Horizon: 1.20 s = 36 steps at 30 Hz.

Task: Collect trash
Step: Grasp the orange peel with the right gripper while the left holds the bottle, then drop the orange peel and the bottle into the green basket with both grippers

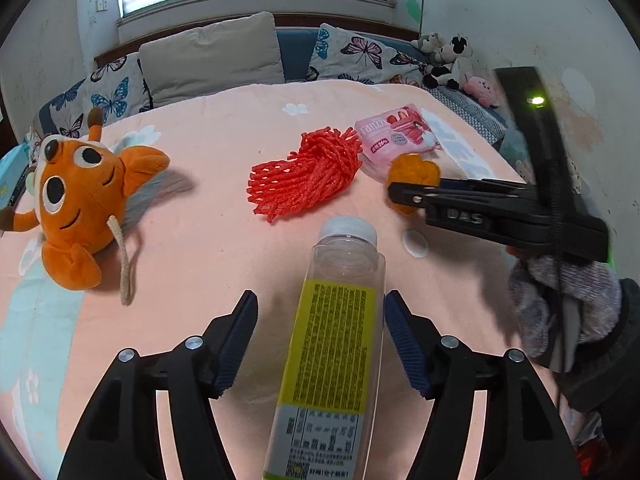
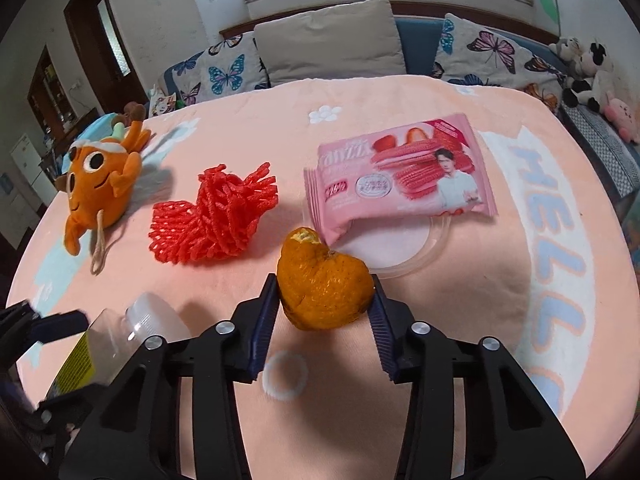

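Left wrist view looks down on an empty clear plastic bottle (image 1: 336,320) lying on the pink bedspread (image 1: 200,240) near the bed's near edge, cap pointing toward the pillows. The left gripper (image 1: 320,332) has its jaws spread to either side of the bottle's labelled body; the right-hand pad sits just beside the wall, the left-hand one stands clear, so nothing is pinched. Empty and thin-walled, the bottle should be very light, smooth and easily dented, so a hold across the labelled middle looks best. Right wrist view shows the right gripper (image 2: 326,312) with its jaws pinching a piece of orange peel (image 2: 324,286), nearer the middle of the bed. The peel looks soft and light; it will give under the pads. Further toward the pillows lie a red foam fruit net (image 2: 212,216), springy and weightless, and a pink snack wrapper (image 2: 400,176) resting on a clear plastic lid (image 2: 404,256), both crinkly and slippery.
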Motion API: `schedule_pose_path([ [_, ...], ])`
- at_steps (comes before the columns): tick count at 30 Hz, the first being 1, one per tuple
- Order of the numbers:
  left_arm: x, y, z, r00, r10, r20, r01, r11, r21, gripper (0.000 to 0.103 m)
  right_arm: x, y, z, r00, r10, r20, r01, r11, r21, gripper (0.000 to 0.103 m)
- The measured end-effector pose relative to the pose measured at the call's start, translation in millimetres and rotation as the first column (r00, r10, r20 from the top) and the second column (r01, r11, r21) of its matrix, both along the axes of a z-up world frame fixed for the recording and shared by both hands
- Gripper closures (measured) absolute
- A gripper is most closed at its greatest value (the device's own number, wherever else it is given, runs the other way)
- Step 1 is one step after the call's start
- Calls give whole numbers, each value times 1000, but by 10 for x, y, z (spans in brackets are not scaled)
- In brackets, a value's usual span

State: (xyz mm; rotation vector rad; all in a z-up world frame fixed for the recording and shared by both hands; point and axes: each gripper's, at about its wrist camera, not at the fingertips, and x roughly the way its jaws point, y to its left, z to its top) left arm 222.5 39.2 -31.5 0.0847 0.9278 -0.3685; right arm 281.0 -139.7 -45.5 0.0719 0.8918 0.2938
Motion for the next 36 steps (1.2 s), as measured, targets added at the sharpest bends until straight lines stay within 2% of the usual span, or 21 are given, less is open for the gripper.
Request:
schedule_pose_path([
  [5,72,-75,-76,1000,-5,-26,5,1000,21,39,-146,-129,80,1000,10,-1,-10,999,31,63],
  [8,91,-108,-117,999,-14,-44,14,1000,12,57,-278,-212,153,1000,15,11,-15,999,37,64],
  [15,8,-175,-87,999,-1,-33,1,1000,4,59,-602,-407,332,999,19,40,-20,999,46,65],
  [22,-182,-355,159,999,-25,22,25,1000,-19,59,-1013,-710,541,997,-10,78,6,999,51,65],
  [28,-396,-710,380,995,-79,64,82,996,-44,59,-1389,-1145,646,992,-72,102,67,997,46,65],
  [36,-602,-1520,568,977,-194,89,202,976,-79,59,-1831,-2021,648,970,-222,97,225,974,-14,65],
])
